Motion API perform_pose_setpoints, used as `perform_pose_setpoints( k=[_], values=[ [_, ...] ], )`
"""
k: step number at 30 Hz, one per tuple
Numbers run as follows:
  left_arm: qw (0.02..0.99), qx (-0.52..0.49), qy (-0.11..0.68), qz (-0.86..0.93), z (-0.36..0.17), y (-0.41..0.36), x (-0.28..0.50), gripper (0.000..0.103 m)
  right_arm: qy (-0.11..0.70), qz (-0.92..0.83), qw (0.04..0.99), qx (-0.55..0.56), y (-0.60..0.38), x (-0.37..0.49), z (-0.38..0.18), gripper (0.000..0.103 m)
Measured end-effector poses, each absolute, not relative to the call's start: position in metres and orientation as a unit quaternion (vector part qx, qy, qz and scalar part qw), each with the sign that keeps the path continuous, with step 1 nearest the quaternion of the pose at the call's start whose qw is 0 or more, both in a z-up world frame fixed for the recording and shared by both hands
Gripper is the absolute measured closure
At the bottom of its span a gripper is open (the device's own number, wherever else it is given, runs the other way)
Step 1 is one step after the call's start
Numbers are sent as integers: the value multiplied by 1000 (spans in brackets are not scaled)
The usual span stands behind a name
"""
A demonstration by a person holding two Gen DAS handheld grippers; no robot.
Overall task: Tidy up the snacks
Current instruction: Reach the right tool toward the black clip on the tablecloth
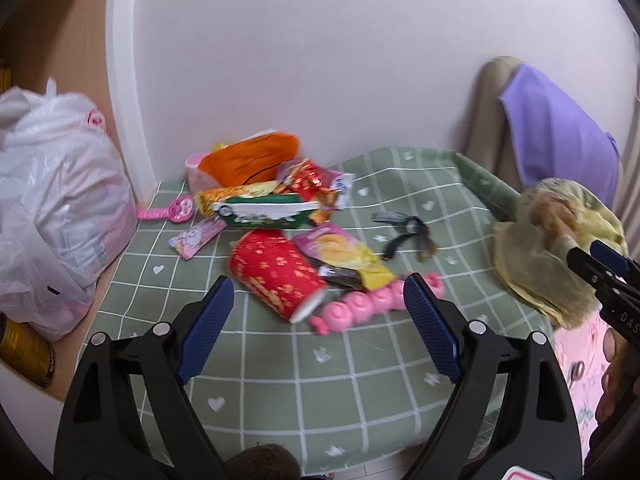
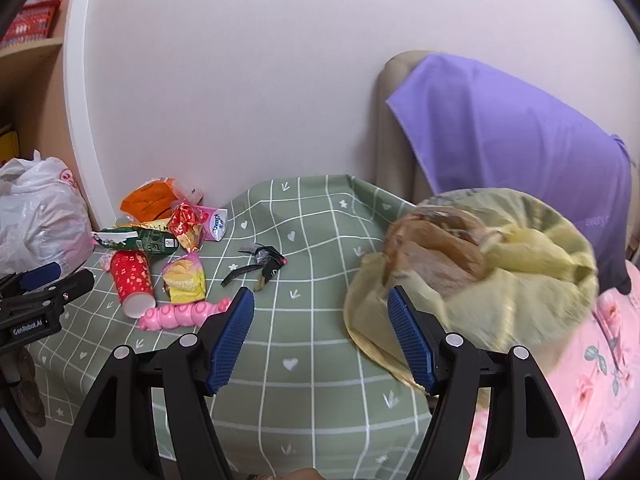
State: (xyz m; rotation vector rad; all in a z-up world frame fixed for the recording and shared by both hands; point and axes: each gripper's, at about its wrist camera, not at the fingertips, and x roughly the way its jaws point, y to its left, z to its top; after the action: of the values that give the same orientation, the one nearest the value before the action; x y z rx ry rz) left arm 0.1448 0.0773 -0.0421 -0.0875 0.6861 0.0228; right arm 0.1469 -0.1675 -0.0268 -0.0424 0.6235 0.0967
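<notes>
A heap of snacks lies at the table's back left. It holds a red paper tube (image 1: 276,276) on its side, a yellow and pink chip bag (image 1: 344,256), a green box (image 1: 264,212), an orange bag (image 1: 248,156) and a red foil pack (image 1: 308,176). My left gripper (image 1: 320,320) hangs open just in front of the red tube (image 2: 132,280), holding nothing. At the table's right edge sits a yellow-green bag (image 2: 480,272) with something brown inside. My right gripper (image 2: 322,336) is open, its right finger against that bag's near rim.
A pink caterpillar toy (image 1: 372,304) lies beside the tube. Black keys (image 2: 260,268) rest mid-table on the green checked cloth (image 2: 304,360). A white plastic bag (image 1: 52,200) stands at the left, a purple cloth (image 2: 520,140) hangs over a chair at the back right, and pink floral fabric (image 2: 592,380) lies at the right.
</notes>
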Motion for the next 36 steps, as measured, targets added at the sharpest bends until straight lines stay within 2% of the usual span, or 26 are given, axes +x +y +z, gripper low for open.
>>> perform_pose_setpoints(
  k=[8,12,20,22,27,36],
  values=[
    [938,-82,335,40,-44,151,185,15,326,91,940,-41,-131,194,-41,37],
    [930,-127,345,-8,-42,184,204,15,336,112,934,-55,-111,209,-46,37],
    [909,-129,392,-45,-56,156,261,15,345,122,929,-61,-92,240,-45,37],
    [908,-122,399,-40,-62,151,274,16,336,140,930,-48,-93,247,-46,37],
    [891,-136,429,-53,-75,154,292,30,354,118,925,-68,-95,266,-52,37],
    [898,-156,405,-71,-64,171,278,30,407,160,897,-69,-82,294,-78,39]
  ],
)
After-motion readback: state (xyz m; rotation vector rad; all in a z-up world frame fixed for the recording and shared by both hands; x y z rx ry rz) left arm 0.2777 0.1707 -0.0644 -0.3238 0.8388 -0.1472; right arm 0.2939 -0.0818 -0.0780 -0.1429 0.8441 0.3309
